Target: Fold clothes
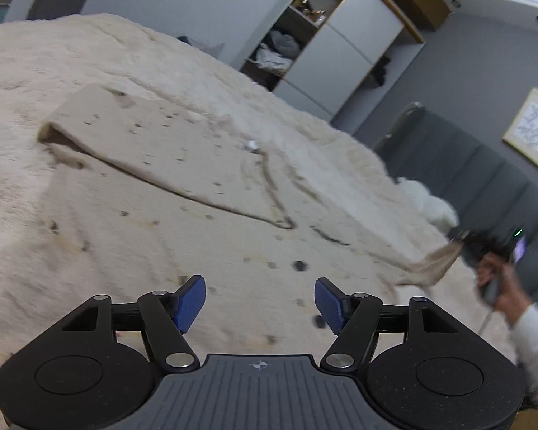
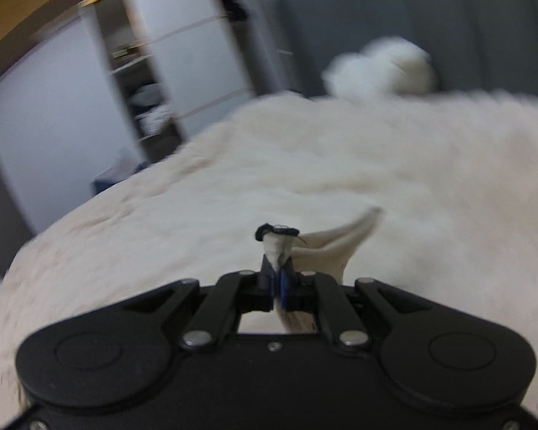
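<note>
A beige garment with small dark specks point(image 1: 183, 165) lies spread on a fluffy cream bed cover point(image 1: 36, 71), one part folded over along the left. My left gripper point(image 1: 260, 301) hovers open just above the garment's near part, nothing between its blue pads point(image 1: 190, 302). At the right edge of the left wrist view, a hand holds my right gripper point(image 1: 464, 240), which lifts a corner of the garment off the bed. In the right wrist view my right gripper point(image 2: 278, 281) is shut on that beige cloth corner point(image 2: 326, 247), with a black trim bit sticking up past the fingertips.
A white plush toy point(image 1: 430, 200) sits by the grey padded headboard point(image 1: 484, 186). Open shelves with clothes point(image 1: 276, 53) stand behind the bed. A framed picture point(image 1: 532, 127) hangs on the grey wall. A white sleeve point(image 1: 534, 344) is at the right.
</note>
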`<state>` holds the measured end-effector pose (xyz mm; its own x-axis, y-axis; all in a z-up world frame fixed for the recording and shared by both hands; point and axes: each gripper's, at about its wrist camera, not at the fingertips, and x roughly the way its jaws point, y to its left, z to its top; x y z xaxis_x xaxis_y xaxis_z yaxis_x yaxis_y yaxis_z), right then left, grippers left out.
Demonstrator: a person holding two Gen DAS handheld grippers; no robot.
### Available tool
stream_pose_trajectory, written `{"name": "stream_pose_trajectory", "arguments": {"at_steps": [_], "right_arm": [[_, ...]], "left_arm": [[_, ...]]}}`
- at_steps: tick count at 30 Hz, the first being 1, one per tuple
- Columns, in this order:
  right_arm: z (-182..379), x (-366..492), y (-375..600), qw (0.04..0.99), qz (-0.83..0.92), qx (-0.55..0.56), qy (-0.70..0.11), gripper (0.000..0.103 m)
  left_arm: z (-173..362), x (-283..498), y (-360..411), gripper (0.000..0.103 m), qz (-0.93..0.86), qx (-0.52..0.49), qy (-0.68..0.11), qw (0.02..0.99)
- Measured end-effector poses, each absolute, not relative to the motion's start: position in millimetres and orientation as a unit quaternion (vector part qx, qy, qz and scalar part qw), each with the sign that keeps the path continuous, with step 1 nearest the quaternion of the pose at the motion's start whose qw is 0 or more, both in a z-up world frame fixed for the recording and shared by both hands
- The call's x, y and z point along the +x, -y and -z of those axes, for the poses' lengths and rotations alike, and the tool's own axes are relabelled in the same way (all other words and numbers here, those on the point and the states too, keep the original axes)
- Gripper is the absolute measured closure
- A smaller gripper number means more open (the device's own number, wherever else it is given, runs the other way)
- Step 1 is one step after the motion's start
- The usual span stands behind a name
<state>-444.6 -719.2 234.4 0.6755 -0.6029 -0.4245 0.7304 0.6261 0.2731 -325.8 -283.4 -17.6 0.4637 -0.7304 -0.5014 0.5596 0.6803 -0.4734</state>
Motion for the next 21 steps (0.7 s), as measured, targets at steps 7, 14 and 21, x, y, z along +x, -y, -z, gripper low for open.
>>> {"name": "stream_pose_trajectory", "arguments": {"at_steps": [7, 14, 21], "right_arm": [[-219, -340, 596, 0.917, 0.278, 0.085, -0.273, 0.101], [-175, -245, 493, 0.896, 0.176, -0.028, -0.408, 0.099], [-163, -260, 452, 0.895, 0.106, -0.045, -0.432, 0.064]], "left_arm": [[18, -329, 296, 0.039, 0.335, -0.023, -0.363, 0.869], [27, -311, 273, 0.039, 0.265, 0.007, -0.403, 0.876], [42, -306, 273, 0.035, 0.245, 0.053, -0.412, 0.876]]}}
